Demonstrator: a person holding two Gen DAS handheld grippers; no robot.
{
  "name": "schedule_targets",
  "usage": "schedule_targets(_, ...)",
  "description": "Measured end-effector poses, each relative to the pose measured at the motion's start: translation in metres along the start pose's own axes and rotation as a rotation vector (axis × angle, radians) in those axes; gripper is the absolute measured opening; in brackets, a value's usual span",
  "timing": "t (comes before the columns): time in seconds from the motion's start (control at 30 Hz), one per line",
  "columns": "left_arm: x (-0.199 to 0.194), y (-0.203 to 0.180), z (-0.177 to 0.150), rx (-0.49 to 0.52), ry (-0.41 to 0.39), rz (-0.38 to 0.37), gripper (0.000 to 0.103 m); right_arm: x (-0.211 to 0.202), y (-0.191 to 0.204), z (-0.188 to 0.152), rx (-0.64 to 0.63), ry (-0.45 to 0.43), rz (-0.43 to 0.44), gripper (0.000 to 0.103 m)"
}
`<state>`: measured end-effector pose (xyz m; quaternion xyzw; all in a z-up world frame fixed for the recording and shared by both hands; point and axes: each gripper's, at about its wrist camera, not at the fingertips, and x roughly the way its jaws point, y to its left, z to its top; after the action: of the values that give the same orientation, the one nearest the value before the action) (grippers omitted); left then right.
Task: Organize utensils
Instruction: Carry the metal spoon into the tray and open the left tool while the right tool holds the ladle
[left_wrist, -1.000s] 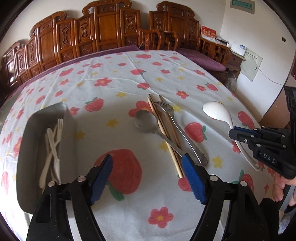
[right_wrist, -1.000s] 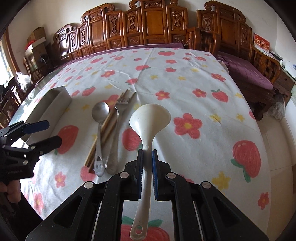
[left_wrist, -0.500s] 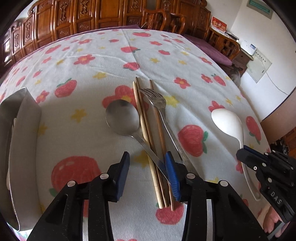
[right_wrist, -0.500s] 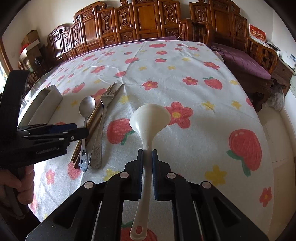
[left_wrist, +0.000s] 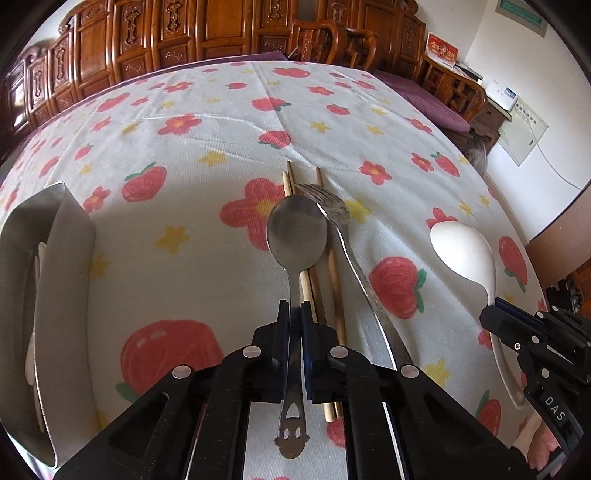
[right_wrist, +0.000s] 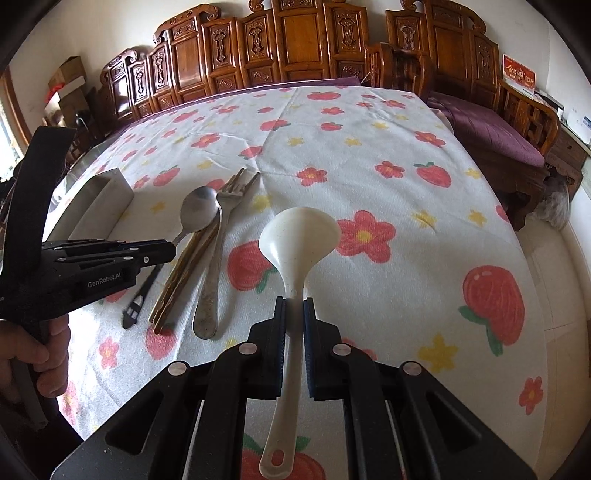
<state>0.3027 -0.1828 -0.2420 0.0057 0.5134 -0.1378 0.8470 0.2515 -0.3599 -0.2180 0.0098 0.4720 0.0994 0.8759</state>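
My left gripper (left_wrist: 294, 314) is shut on the handle of a metal spoon (left_wrist: 297, 232), whose bowl points away over the flowered tablecloth. Beside it lie wooden chopsticks (left_wrist: 332, 273) and a metal fork (left_wrist: 341, 229). In the right wrist view my right gripper (right_wrist: 294, 308) is shut on the handle of a white ladle (right_wrist: 299, 236). That view also shows the left gripper (right_wrist: 162, 251) holding the spoon (right_wrist: 197, 212) next to the chopsticks (right_wrist: 184, 269) and fork (right_wrist: 214, 266). The ladle (left_wrist: 463, 247) and right gripper (left_wrist: 491, 314) sit at the right of the left wrist view.
A metal tray (left_wrist: 62, 258) holding white plastic utensils stands at the table's left; its end wall (right_wrist: 99, 201) shows in the right wrist view. Carved wooden chairs (right_wrist: 295, 40) line the far side. A hand (right_wrist: 33, 354) grips the left tool.
My left gripper came forward and down over the metal spoon's handle and closed on it. The right gripper kept still, holding the ladle.
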Motion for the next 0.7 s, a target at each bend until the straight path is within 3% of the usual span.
schedule_targets(0.33, -0.013, 0.004, -0.007, 0.042, -0.024, 0.021, 0.005, -0.003, 0.013, -0.001, -0.030, -0.003, 0.005, 0.011)
schedule_targets(0.7, -0.061, 0.031, -0.010, 0.031, -0.087, 0.046, 0.005, -0.030, 0.055, 0.014, -0.083, -0.058, 0.072, 0.011)
